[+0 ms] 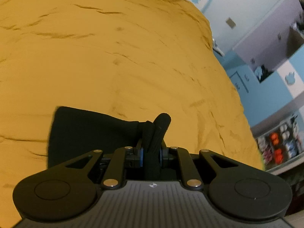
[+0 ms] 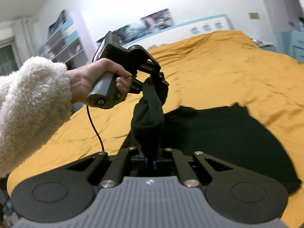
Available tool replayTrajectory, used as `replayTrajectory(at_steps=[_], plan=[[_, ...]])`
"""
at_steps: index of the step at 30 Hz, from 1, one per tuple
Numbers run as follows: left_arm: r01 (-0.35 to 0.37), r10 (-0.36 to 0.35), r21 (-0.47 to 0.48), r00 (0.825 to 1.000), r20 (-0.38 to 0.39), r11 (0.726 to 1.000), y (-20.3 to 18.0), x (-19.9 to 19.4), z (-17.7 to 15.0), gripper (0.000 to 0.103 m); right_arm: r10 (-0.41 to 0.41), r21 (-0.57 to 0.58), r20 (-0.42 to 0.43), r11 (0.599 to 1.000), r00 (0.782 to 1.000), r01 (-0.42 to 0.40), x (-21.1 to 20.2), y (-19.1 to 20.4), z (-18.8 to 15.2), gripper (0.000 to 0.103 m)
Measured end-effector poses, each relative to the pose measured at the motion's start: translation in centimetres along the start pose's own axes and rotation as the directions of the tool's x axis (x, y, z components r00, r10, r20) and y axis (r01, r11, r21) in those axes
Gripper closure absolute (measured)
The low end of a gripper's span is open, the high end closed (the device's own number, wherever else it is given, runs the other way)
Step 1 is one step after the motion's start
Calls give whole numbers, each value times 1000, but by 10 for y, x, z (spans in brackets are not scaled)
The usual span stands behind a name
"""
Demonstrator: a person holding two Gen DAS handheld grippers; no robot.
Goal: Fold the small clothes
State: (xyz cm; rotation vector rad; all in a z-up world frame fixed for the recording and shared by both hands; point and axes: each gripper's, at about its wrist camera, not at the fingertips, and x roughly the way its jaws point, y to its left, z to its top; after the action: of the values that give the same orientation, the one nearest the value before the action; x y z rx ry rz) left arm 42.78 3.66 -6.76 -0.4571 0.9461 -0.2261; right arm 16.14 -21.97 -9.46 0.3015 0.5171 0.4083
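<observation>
A small black garment [image 2: 218,133] hangs above the mustard-yellow bed cover [image 2: 228,66], held up by both grippers. In the left wrist view my left gripper [image 1: 152,152] is shut on a bunched, ribbed edge of the black garment [image 1: 91,131], which spreads out to the left below it. In the right wrist view my right gripper [image 2: 151,161] is shut on another bunched part of the cloth. That view also shows the left gripper [image 2: 157,77], held by a hand [image 2: 98,79] in a white fleece sleeve, clamping the twisted cloth. The garment's lower part lies dark over the cover at right.
The yellow bed cover [image 1: 114,57] fills most of both views, wrinkled. Blue and white cupboards [image 1: 266,60] and a shelf with small items [image 1: 281,144] stand past the bed's right edge. A headboard [image 2: 209,25], posters and shelving [image 2: 62,41] line the far wall. A cable [image 2: 95,125] hangs from the left handle.
</observation>
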Motion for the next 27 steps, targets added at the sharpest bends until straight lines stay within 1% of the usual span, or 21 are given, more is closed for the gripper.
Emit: replayTrajectory(at_steps=[2, 8, 10, 13, 17, 23, 25, 26, 27], plan=[[-12, 12, 27, 1000, -11, 1000, -19, 15, -6, 88, -19, 44, 8, 999, 1000, 18, -7, -21, -1, 103], [2, 2, 64, 998, -62, 998, -63, 51, -23, 88, -64, 150, 32, 987, 997, 58, -31, -76, -8, 103], [-11, 18, 85, 997, -76, 996, -75, 61, -29, 88, -82, 187, 38, 980, 996, 73, -30, -90, -5, 103], [-37, 48, 111, 994, -99, 993, -93, 78, -37, 87, -106, 248, 31, 964, 994, 95, -32, -113, -9, 103], [-84, 102, 143, 987, -127, 986, -106, 101, -48, 87, -112, 310, 8, 945, 994, 104, -32, -133, -20, 103], [-142, 170, 188, 974, -148, 972, -117, 115, -60, 86, -102, 374, -14, 922, 995, 99, -32, -146, -29, 103], [-151, 180, 185, 972, -152, 971, -120, 119, -59, 79, -105, 388, -22, 916, 994, 105, -34, -150, -37, 103], [-149, 176, 178, 973, -149, 973, -122, 121, -56, 79, -107, 399, -33, 910, 994, 111, -33, -154, -39, 102], [-148, 172, 167, 975, -143, 975, -123, 120, -53, 79, -108, 416, -42, 902, 993, 115, -32, -158, -42, 99]])
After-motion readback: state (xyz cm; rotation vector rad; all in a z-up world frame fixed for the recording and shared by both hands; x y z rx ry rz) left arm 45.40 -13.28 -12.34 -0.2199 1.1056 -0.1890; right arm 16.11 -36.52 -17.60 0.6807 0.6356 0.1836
